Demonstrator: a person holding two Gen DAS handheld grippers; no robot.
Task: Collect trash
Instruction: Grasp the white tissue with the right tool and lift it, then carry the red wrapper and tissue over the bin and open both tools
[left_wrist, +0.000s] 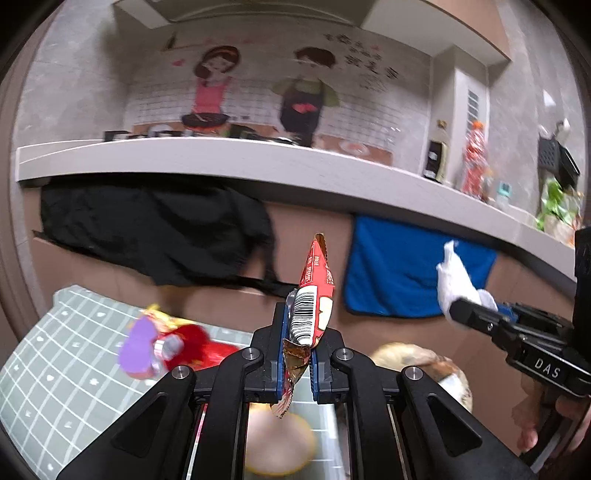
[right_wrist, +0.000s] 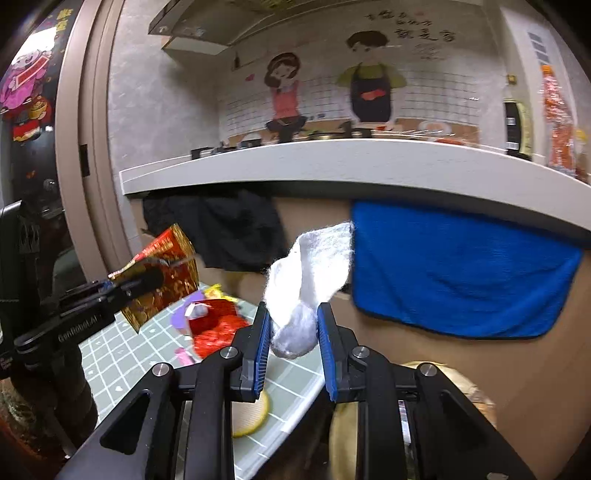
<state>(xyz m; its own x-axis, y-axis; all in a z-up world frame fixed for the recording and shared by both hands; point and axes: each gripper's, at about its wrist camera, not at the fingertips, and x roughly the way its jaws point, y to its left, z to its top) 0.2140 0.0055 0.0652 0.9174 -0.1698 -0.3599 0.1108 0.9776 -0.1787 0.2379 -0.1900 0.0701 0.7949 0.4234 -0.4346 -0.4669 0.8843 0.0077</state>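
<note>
Left gripper clamped on an upright red snack wrapper, right gripper pinching a white crumpled tissue, both lifted above the checked table, no bin visible.

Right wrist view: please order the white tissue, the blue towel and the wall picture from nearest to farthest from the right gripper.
1. White tissue, between the right gripper's fingers.
2. Blue towel, hanging under the counter, right.
3. Wall picture, above the counter, behind.
</note>
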